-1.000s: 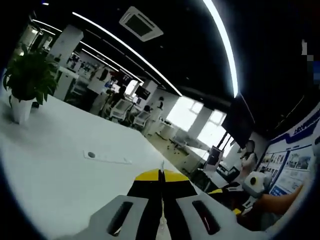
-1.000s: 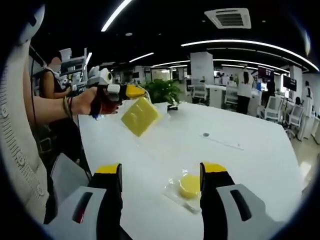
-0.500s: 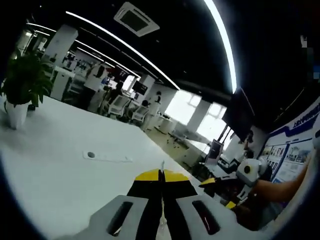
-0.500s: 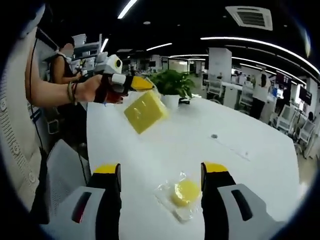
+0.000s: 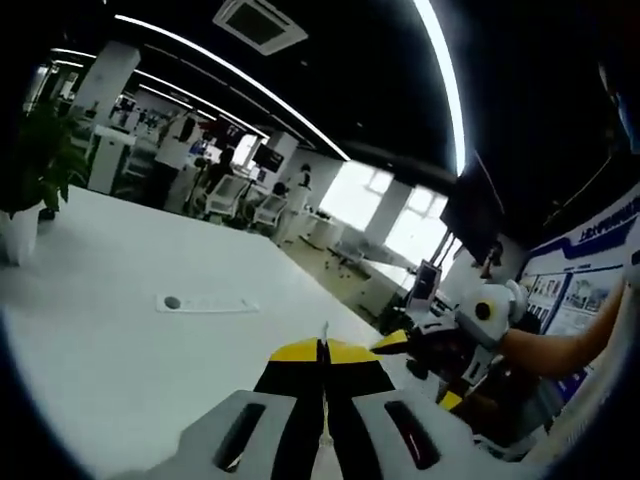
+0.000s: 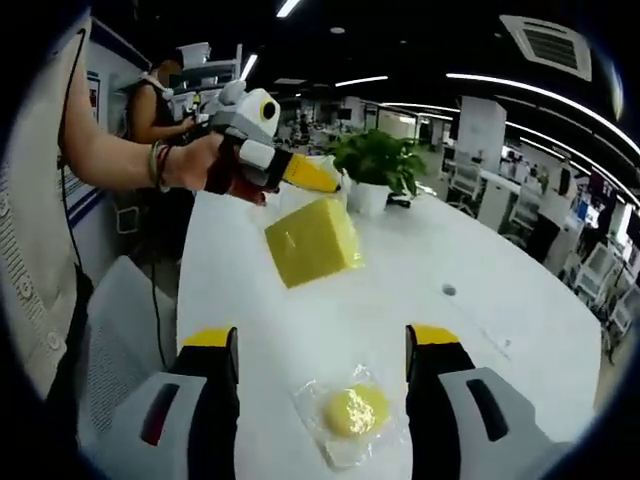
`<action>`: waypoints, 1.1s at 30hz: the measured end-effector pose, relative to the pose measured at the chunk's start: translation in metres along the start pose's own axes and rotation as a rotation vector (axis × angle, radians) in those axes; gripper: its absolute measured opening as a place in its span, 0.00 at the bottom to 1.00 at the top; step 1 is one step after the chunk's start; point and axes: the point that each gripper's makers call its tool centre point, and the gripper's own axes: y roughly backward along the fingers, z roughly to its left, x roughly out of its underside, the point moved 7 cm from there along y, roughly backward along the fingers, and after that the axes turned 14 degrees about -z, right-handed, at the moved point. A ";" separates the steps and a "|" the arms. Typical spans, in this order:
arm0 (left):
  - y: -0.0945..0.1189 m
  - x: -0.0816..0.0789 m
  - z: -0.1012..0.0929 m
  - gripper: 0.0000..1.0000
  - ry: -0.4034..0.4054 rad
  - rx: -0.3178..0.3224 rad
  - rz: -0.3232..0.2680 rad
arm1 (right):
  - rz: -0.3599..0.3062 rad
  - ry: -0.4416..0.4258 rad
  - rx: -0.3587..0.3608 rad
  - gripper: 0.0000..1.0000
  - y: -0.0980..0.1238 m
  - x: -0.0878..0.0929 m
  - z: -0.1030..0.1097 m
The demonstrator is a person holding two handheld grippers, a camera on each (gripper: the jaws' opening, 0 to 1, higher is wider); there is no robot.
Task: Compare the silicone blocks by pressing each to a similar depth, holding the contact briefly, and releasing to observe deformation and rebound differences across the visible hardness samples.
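Right gripper view shows the left gripper (image 6: 325, 180) held above the white table (image 6: 480, 340), its jaws clenched on the top edge of a clear bag holding a yellow square silicone block (image 6: 313, 241), which hangs tilted in the air. The right gripper (image 6: 322, 352) has its jaws spread wide, and between them a bagged round yellow silicone block (image 6: 353, 411) lies near the table's near edge. A potted plant (image 6: 378, 165) stands toward the far end.

The white desk (image 6: 480, 300) carries a bagged yellow round block (image 6: 352, 410) near its edge, a potted plant (image 6: 380, 170) farther back, and a small inset strip (image 5: 205, 303).
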 end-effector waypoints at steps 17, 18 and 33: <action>-0.021 0.017 0.002 0.00 0.006 0.072 0.077 | 0.068 0.058 -0.107 0.66 -0.050 0.013 -0.022; -0.023 0.018 0.001 0.00 0.014 0.082 0.085 | 0.066 0.056 -0.111 0.66 -0.053 0.013 -0.023; -0.033 0.037 -0.013 0.00 -0.022 0.196 0.175 | 0.075 0.009 -0.201 0.59 -0.081 0.019 -0.021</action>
